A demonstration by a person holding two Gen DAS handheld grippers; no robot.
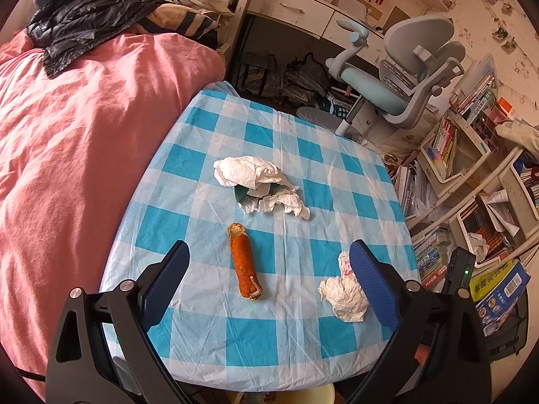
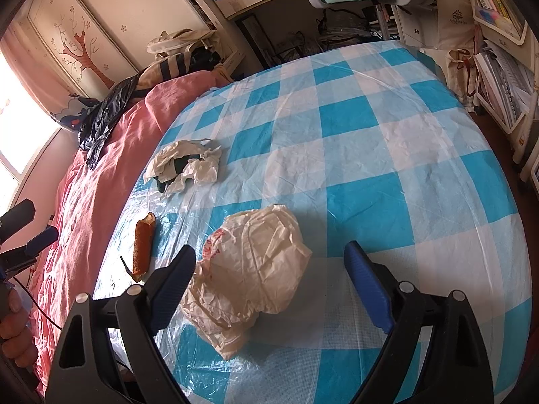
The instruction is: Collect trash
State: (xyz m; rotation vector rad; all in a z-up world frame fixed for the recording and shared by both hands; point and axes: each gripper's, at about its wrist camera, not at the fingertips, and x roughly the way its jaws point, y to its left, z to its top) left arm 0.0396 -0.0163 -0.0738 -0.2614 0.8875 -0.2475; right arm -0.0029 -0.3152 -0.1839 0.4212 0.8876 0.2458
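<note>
Fingers on both grippers wide apart, empty; right gripper [image 2: 269, 262] over crumpled bag [image 2: 256, 276], maybe touching.

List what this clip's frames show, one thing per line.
tablecloth: 1, blue and white check, covers the table
tissue pile: 1, white over something dark green, mid-table
peel: 1, orange, near edge, below the pile
crumpled bag: 1, white with red print, right of the peel
bedspread: 1, pink, left of table
jacket: 1, black, on the bed
chair: 1, grey and pale blue, beyond table
left gripper: open
right gripper: open, bag between the jaws, not gripped
</note>
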